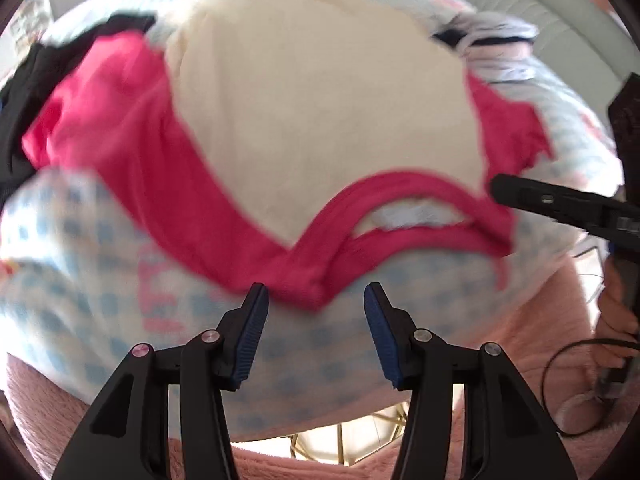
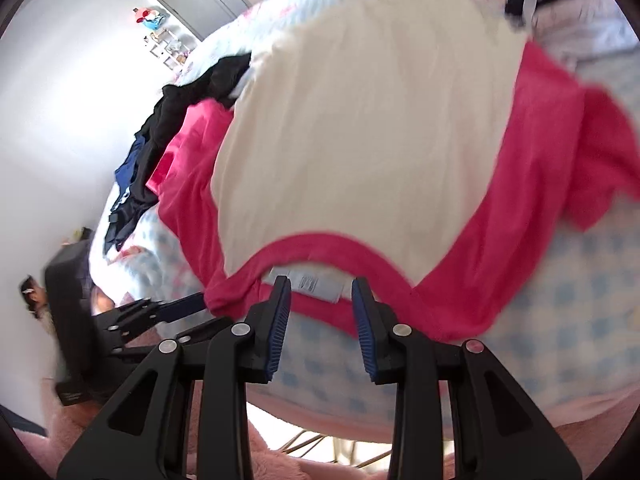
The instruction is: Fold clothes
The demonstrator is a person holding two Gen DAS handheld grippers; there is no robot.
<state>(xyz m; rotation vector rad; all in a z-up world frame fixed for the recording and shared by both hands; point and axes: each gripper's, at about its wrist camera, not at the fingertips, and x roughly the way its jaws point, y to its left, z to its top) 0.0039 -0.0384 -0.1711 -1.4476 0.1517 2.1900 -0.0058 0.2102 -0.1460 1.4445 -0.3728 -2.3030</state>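
Note:
A cream shirt (image 1: 320, 120) with hot-pink sleeves and neckline lies spread flat on a blue-checked quilt (image 1: 80, 260), collar towards me. My left gripper (image 1: 316, 296) hovers open just above the pink shoulder edge by the collar, and nothing is pinched. In the right wrist view the same shirt (image 2: 360, 140) fills the middle. My right gripper (image 2: 319, 282) stands open over the neckline, with the white neck label (image 2: 308, 280) showing behind its tips. The right gripper's fingers (image 1: 520, 196) reach in from the right edge. The left gripper's fingers (image 2: 180, 306) sit at the collar's left end.
A black garment (image 2: 192, 92) and a dark blue one (image 2: 128, 168) are heaped left of the shirt. A white, navy-striped garment (image 1: 492, 36) lies at the far right. A pink fluffy cover (image 1: 520, 340) borders the quilt's near edge, with a black cable (image 1: 560, 360) on it.

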